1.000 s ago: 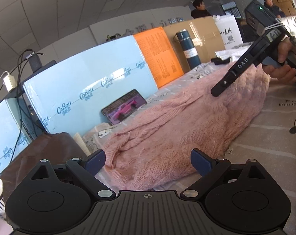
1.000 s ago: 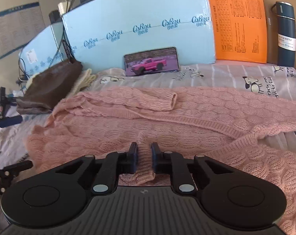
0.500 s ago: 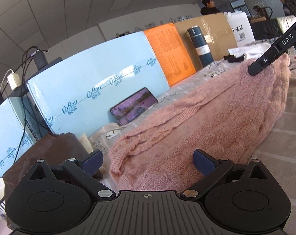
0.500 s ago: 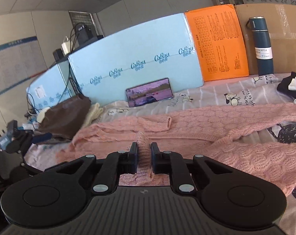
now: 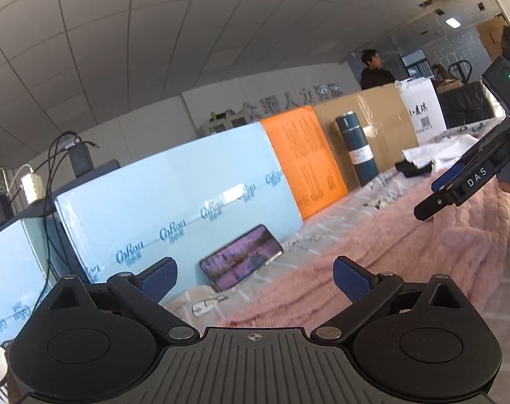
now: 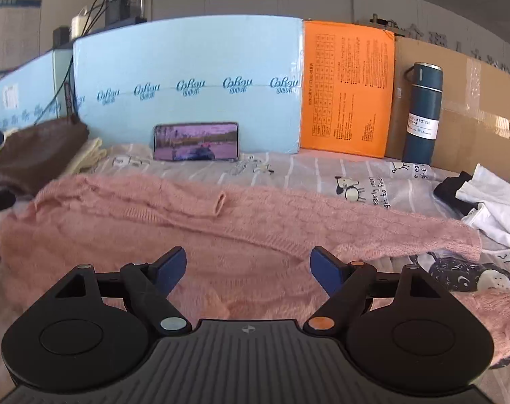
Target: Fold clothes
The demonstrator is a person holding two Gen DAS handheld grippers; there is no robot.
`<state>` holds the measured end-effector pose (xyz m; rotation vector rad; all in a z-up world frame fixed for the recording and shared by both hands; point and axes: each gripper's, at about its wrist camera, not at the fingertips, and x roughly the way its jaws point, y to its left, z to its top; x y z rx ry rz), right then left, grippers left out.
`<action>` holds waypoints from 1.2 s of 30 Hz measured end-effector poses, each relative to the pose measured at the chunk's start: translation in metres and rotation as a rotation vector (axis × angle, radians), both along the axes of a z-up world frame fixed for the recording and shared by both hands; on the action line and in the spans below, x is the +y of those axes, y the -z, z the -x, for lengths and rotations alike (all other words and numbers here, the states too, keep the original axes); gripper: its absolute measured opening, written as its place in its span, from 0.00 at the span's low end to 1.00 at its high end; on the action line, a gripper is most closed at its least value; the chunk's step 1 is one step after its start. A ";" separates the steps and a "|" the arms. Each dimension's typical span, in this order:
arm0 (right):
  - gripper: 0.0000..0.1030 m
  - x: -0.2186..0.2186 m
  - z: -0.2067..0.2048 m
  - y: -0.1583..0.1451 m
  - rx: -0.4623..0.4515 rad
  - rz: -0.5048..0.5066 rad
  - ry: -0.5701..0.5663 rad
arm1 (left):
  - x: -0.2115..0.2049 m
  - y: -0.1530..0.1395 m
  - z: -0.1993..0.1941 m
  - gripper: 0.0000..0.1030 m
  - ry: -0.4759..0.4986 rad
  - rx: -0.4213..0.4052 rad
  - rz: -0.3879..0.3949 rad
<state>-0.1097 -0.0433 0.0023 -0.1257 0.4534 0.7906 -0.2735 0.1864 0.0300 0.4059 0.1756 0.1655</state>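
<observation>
Since half a second ago our right gripper (image 6: 248,267) has let go of the knit fold it was pinching; its blue-padded fingers (image 6: 172,266) now stand wide apart, with nothing between them. Our left gripper (image 5: 251,277) remains spread as before, holding nothing, and is tipped up so more ceiling shows.

We note the pink sweater (image 6: 194,235): a soft, fuzzy cable knit with ribbed edges, lying spread across the striped cartoon-print sheet (image 6: 322,175). One sleeve is folded over the body, and its ribbed cuff (image 6: 219,203) lies near the middle. Toward the right the knit tapers to a thin edge. Its near part lies just under the right gripper.

Behind it, at the far edge, we see a smooth light-blue foam board (image 6: 187,84), a phone (image 6: 196,141) leaning on it with its screen lit, an orange printed panel (image 6: 346,87), a cylindrical dark-teal bottle (image 6: 423,111) and brown cardboard (image 6: 474,107).

Only the right wrist view shows the white and black garments (image 6: 480,198) at far right and a brown pile (image 6: 36,148) at left. Only the left wrist view shows the right gripper (image 5: 457,188) from outside, above the sweater (image 5: 406,245), and two people in the background.
</observation>
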 end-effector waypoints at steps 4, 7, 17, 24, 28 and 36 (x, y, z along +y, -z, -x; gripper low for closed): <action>0.78 0.024 -0.038 -0.019 0.025 -0.065 -0.030 | 0.015 -0.008 -0.049 0.99 0.009 0.016 0.110; 0.78 0.056 -0.068 -0.020 0.059 -0.029 -0.030 | 0.026 -0.001 -0.086 0.99 -0.050 0.075 0.163; 0.78 0.100 -0.098 0.016 0.066 0.125 -0.045 | 0.076 0.042 -0.119 0.99 -0.266 0.276 0.245; 0.82 0.101 -0.094 0.019 0.032 0.152 -0.062 | 0.080 0.052 -0.125 0.99 -0.309 0.355 0.225; 0.82 0.092 -0.092 0.014 0.020 0.108 -0.064 | 0.069 0.040 -0.108 0.99 -0.262 0.267 0.178; 0.96 0.055 -0.079 -0.005 -0.007 -0.044 -0.168 | 0.022 0.018 -0.051 0.99 0.098 0.138 0.042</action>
